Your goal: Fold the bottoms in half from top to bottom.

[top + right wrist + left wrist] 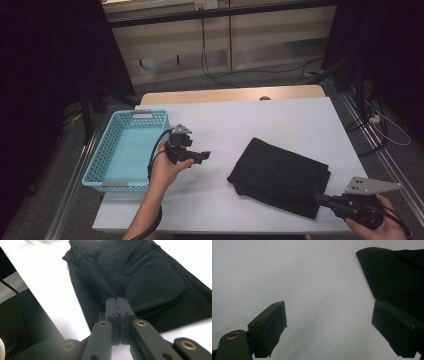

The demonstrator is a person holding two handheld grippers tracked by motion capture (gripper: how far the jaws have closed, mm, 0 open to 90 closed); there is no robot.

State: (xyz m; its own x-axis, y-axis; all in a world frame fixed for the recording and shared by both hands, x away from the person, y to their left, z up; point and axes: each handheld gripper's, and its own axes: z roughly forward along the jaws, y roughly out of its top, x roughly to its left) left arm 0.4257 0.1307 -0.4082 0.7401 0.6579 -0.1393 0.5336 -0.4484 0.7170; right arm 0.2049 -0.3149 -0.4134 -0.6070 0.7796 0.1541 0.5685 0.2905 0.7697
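My right gripper [117, 305] is pressed together at the black cloth's [280, 175] near edge; whether it pinches fabric, I can't tell. My left gripper [329, 327] is spread over bare table [250, 120], the cloth cut off at its view's edge.

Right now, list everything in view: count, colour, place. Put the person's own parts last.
Cloth: one, black, folded, right half of the table.
Basket: one, light blue, perforated, at the table's left edge.
Table: one, white top with a wooden strip along the far edge.
Cables: several, black, on the grey floor beyond the table.
Left gripper: one, black, jaws open above bare table, right of the basket.
Right gripper: one, black, jaws shut with nothing between them, tips at the cloth's near edge.
Hands: two, one on each gripper.
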